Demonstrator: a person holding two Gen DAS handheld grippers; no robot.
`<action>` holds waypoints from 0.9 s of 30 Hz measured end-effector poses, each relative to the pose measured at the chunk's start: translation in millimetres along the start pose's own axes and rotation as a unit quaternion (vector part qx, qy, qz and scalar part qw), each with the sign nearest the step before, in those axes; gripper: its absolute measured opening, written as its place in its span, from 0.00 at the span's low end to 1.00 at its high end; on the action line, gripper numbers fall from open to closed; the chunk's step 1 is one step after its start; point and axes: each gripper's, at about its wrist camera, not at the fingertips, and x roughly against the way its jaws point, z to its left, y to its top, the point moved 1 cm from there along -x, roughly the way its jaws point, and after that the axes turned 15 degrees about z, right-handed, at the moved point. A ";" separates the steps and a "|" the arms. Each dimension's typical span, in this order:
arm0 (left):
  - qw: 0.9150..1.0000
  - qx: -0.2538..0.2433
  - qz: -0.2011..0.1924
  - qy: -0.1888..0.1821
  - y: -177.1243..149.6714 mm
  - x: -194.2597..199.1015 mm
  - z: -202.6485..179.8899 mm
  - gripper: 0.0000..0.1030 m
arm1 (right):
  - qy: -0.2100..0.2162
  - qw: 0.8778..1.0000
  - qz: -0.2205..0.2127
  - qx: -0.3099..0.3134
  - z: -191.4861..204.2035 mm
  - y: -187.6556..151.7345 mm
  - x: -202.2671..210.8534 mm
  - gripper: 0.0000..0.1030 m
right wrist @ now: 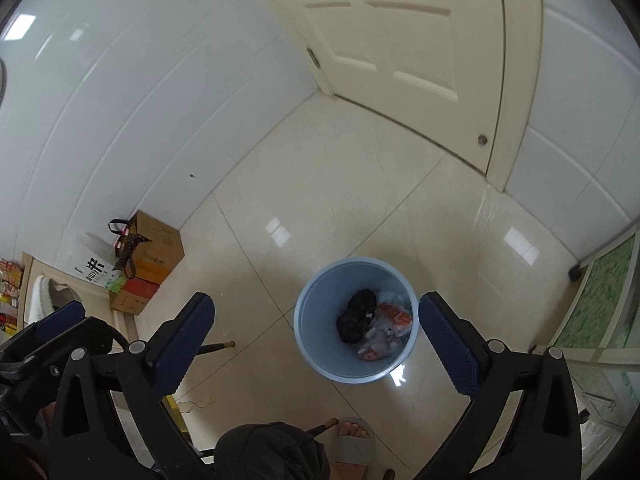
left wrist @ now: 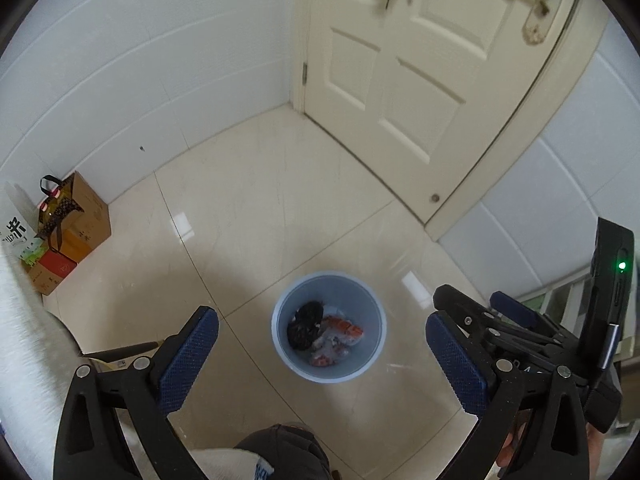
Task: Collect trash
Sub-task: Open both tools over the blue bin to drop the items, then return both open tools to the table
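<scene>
1. Glossy cream floor tiles (left wrist: 280,200) are running out to white tiled walls, and a cream panelled door (left wrist: 400,80) is standing shut in the corner beyond the pale blue bin (left wrist: 280,344).
2. That bin is sitting upright on the floor, well clear of the walls, with nothing lying between it and the two tools above it.
3. Inside the bin a black crumpled wad (left wrist: 305,324) is lying on the side nearer the boxes, touching clear plastic wrappers with orange-red print (left wrist: 340,332) that are filling the other side.
4. Left gripper (left wrist: 320,356) is hovering over the bin with its blue-padded jaws spread wide and nothing between them.
5. Right gripper (right wrist: 316,344) is hanging beside it, jaws likewise gaping and empty, the bin showing through the gap.
6. Far from the bin, against the wall, brown cardboard boxes (right wrist: 156,248) are stacked with a dark patterned gift bag (right wrist: 128,248) leaning on them.
7. A foot in a grey slipper (right wrist: 352,440) is planted on the tiles just short of the bin, and a dark bundle of cloth (right wrist: 276,452) is showing at the bottom edge between the jaws.
8. On the bin's far side from the boxes, a green patterned glass panel (right wrist: 600,304) is standing.
</scene>
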 end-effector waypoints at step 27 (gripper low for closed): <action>0.963 0.110 -0.247 0.012 -303.0 267.4 84.2 0.99 | 0.019 0.968 -0.160 0.190 193.9 -96.7 169.4 1.00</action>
